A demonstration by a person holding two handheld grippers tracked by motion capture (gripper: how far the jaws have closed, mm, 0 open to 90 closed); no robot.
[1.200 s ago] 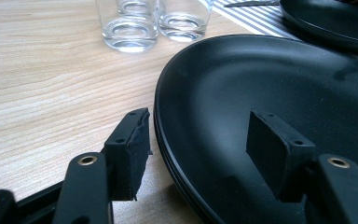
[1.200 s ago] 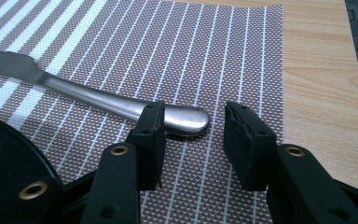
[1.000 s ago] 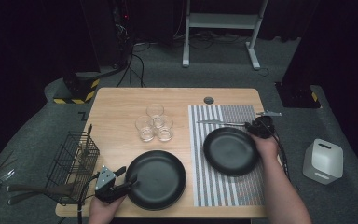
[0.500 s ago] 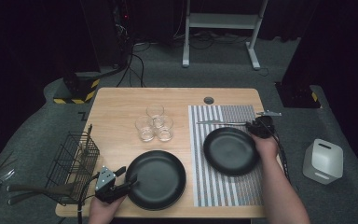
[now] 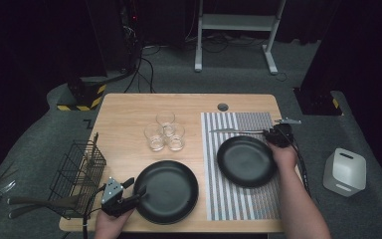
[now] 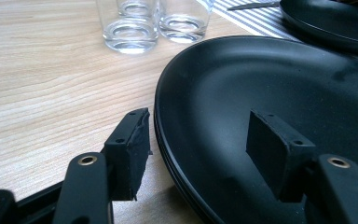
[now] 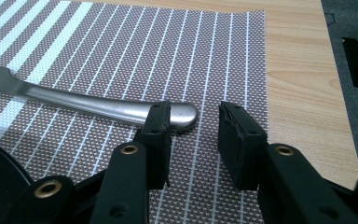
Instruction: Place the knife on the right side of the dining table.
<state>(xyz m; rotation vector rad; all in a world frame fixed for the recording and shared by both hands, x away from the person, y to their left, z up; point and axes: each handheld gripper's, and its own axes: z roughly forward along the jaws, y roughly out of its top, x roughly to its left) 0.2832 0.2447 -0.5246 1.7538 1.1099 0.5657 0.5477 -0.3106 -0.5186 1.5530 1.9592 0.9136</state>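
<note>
- High view: the left tool (image 5: 135, 191) sits at the near left of the light wooden surface (image 5: 129, 112), at the left rim of a round black plate (image 5: 168, 190) that lies on the bare wood.
- A second round black plate (image 5: 246, 161) rests on a grey-and-white striped placemat (image 5: 229, 199); the right tool (image 5: 277, 135) is just beyond its far right rim, near the handle end of a silver table knife (image 5: 236, 131) lying along the far part of the mat.
- Three clear drinking glasses (image 5: 164, 131) stand clustered mid-surface; a black wire basket (image 5: 77, 174) sits at the left edge.
- Left gripper view: the tool (image 6: 198, 140) is released, its jaws spread wide, one outside the plate's (image 6: 270, 84) rim over the wood, the other over the plate's inside; neither pad presses on it.
- Right gripper view: the tool (image 7: 193, 135) stands released with a gap between its jaws, which have just been closing; the knife's (image 7: 93, 105) rounded handle end lies beside the left jaw, just short of the gap, on the placemat (image 7: 168, 46).
</note>
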